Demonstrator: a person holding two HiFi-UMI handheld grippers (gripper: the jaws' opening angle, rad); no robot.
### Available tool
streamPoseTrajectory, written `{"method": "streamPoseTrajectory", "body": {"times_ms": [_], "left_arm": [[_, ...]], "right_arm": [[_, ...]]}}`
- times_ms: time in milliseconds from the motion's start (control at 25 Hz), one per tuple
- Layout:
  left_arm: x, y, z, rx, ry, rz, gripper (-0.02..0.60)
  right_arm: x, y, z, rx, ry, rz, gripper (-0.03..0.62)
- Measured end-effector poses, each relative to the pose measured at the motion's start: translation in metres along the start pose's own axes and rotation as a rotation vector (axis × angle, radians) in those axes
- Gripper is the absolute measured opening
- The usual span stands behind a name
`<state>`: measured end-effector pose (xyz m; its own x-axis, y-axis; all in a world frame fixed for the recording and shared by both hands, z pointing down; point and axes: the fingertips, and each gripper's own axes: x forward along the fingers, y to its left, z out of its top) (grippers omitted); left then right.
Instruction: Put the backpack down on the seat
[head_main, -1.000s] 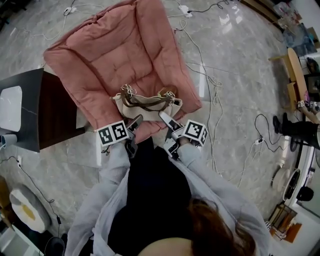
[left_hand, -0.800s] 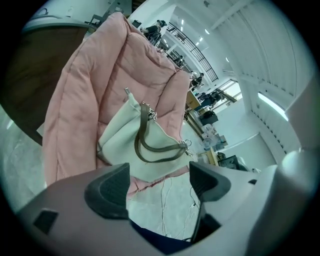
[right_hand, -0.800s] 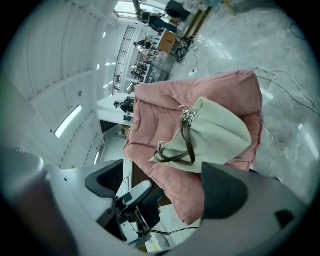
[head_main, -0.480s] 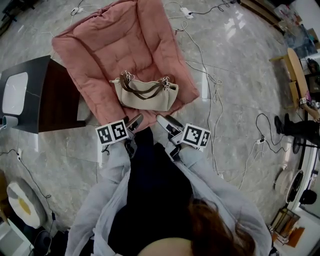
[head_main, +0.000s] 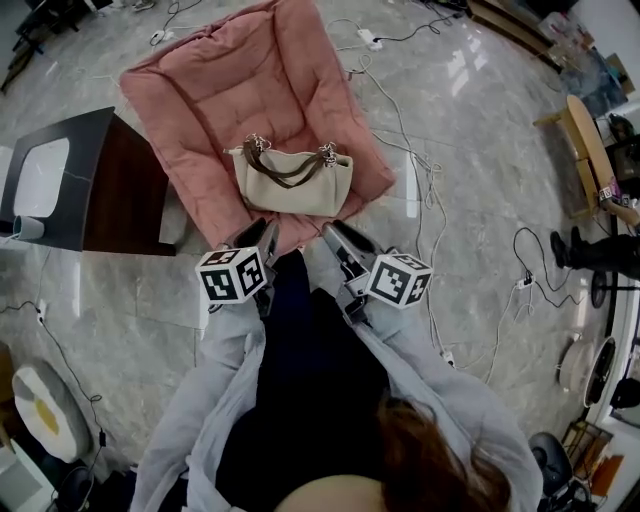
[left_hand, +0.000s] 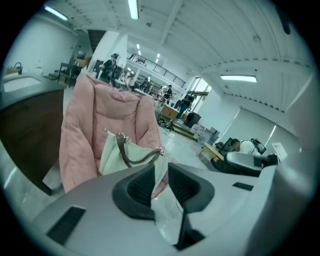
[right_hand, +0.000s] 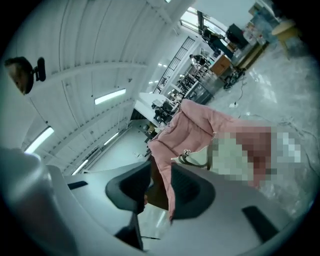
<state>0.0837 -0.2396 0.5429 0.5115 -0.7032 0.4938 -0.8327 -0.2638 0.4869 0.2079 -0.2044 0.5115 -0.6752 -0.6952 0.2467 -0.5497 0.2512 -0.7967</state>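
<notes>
A: Head view: bag (head_main: 295, 180) upright on the pink seat (head_main: 210, 90), near its front edge. Jaws?
B: Just closing part-way on left gripper (head_main: 264, 236) and right gripper (head_main: 336, 238); narrow gaps, nothing between.
A: Handling?
B: Probably soft, light; best taken by straps (head_main: 285, 172). Desk (head_main: 120, 200) left, open floor (head_main: 480, 150) right and near.

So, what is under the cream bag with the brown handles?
The cream bag rests on the pink seat cushion, near its front edge. The part of the cushion directly beneath the bag is covered, so anything lying there cannot be seen.
</notes>
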Motion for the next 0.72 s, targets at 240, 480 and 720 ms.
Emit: {"method": "streamPoseTrajectory", "body": {"times_ms": [240,480,720], "left_arm": [[-0.034,-0.03,0.022,0.041,-0.125,-0.107,0.024],[-0.062,-0.051,0.041,0.18,-0.289,-0.143,0.015],[-0.06,-0.055,0.029,0.28,-0.254,-0.13,0.015]], "right_arm": [[-0.031,0.008,0.015,-0.124,-0.085,-0.101,0.006],[-0.055,0.004,0.029,-0.595,-0.088,-0.279,0.006],[-0.059,0.002,0.022,-0.614,-0.085,-0.268,0.006]]}}
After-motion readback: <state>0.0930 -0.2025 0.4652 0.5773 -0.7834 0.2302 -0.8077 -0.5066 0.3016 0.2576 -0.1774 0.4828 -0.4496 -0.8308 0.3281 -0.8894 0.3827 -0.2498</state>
